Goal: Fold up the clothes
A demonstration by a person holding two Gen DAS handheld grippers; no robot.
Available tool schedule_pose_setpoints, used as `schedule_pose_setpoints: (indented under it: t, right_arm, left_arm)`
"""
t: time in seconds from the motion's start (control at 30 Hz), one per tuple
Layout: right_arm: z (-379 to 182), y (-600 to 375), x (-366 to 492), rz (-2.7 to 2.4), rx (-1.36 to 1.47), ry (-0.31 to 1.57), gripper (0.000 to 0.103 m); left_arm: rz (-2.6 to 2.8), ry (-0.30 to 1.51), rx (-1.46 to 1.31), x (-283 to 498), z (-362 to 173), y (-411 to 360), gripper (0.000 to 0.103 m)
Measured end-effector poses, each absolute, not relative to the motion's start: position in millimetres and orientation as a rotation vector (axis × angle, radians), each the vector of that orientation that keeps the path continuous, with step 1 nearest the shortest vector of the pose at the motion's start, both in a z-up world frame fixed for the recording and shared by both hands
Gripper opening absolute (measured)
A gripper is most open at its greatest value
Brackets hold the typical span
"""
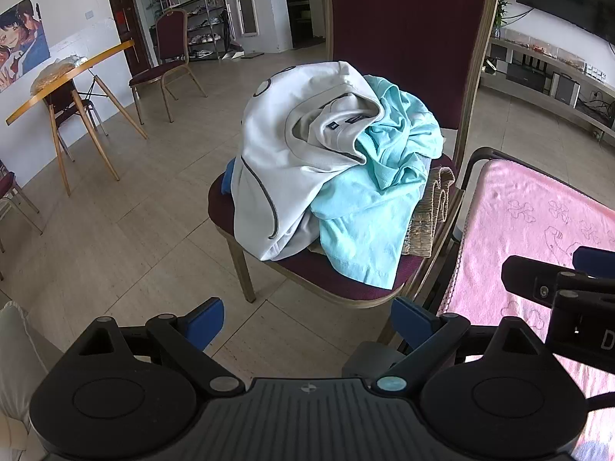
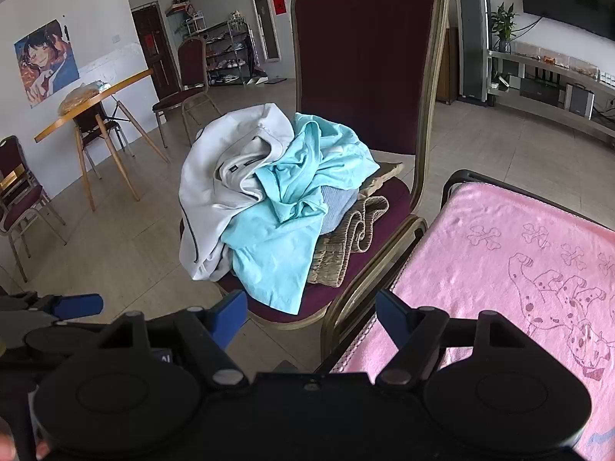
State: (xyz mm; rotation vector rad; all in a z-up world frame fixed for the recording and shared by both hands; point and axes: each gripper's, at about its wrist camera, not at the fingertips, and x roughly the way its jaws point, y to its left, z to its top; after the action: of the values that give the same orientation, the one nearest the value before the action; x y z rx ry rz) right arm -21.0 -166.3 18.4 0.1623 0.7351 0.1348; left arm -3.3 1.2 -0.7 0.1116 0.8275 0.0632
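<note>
Clothes pile (image 1: 330,161) sits frame centre on chair (image 1: 407,38). Left gripper (image 1: 307,322) and right gripper (image 2: 311,317) both gape, empty. Soft, light fabric; I judge white shirt (image 1: 276,146) collar best grip.

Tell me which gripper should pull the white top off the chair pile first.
Left, probably. The white top lies on the pile's left half, ahead of the open left gripper. The right gripper, also open, faces the chair's corner by the pink towel, with the turquoise shirt nearer it.
</note>
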Motion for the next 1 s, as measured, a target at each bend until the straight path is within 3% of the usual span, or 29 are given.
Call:
schedule_pose_setpoints:
  t: [1.0]
  right_arm:
    - [18.6, -169.4, -20.6, 0.128, 0.180, 0.742, 0.074]
  left_arm:
    - [0.066, 0.831, 0.112, -1.0, -1.5, 1.8, 0.095]
